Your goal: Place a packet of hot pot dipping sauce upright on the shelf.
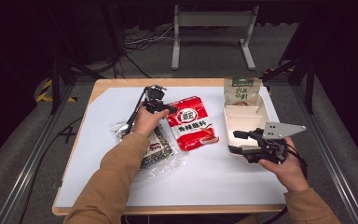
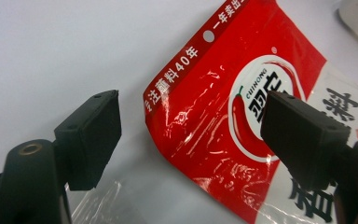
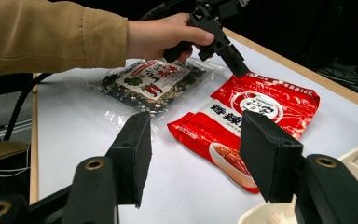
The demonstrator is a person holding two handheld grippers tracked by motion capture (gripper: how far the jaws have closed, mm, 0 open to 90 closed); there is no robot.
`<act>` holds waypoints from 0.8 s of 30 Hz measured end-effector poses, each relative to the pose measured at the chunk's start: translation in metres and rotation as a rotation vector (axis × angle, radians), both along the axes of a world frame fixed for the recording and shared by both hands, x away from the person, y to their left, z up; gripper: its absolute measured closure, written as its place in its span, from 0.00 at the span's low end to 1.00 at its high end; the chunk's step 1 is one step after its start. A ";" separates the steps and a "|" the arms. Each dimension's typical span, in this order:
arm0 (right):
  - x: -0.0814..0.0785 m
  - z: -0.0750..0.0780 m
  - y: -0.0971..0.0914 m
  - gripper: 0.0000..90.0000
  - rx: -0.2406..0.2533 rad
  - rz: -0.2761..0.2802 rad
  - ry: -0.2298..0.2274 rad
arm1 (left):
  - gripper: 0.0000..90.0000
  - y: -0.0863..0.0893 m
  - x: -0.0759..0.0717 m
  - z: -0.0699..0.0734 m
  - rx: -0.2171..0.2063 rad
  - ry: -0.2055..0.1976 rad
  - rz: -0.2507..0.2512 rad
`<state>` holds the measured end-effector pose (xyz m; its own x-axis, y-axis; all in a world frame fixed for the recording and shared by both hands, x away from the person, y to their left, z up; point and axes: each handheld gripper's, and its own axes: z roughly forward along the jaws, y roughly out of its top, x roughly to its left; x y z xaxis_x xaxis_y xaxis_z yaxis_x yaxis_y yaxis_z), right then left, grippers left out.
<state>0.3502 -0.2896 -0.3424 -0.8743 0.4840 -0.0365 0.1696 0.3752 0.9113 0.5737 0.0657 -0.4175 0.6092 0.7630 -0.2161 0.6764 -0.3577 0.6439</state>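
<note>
A red chilli-seasoning packet point(image 1: 192, 123) lies flat on the white table sheet point(image 1: 107, 121). My left gripper point(image 1: 164, 108) hovers at the packet's upper left corner. In the left gripper view that gripper point(image 2: 193, 100) is open, the corner of the red packet point(image 2: 223, 116) lies between its pads, and neither pad presses on it. My right gripper point(image 1: 237, 142) is open and holds nothing, pointing left along the front of a white compartment tray point(image 1: 248, 122). From the right gripper point(image 3: 198, 122) I see the red packet point(image 3: 261, 105) and the left gripper point(image 3: 223, 46) above its far corner.
A clear bag of dark dried food point(image 1: 157, 148) lies under the left forearm, left of the red packet. A green-topped pouch point(image 1: 241, 90) stands at the tray's far end. The wooden table edge point(image 1: 168, 209) runs along the front.
</note>
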 end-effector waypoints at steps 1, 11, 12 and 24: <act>0.000 0.000 0.000 0.48 0.000 0.000 -0.001 | 0.23 -0.001 0.002 -0.001 0.012 0.013 -0.005; -0.004 -0.003 -0.003 0.47 0.015 0.025 0.000 | 0.24 -0.003 0.009 -0.005 -0.015 0.047 -0.030; -0.005 -0.003 -0.002 0.46 0.015 0.032 -0.003 | 0.24 -0.003 0.010 -0.006 -0.017 0.046 -0.040; -0.005 -0.005 -0.001 0.46 0.022 0.036 -0.004 | 0.24 -0.010 0.011 -0.015 -0.011 0.095 -0.123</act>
<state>0.3449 -0.2901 -0.3471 -0.8911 0.4528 -0.0294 0.1530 0.3608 0.9200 0.5842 0.0560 -0.4329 0.6744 0.6810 -0.2853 0.6859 -0.4348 0.5836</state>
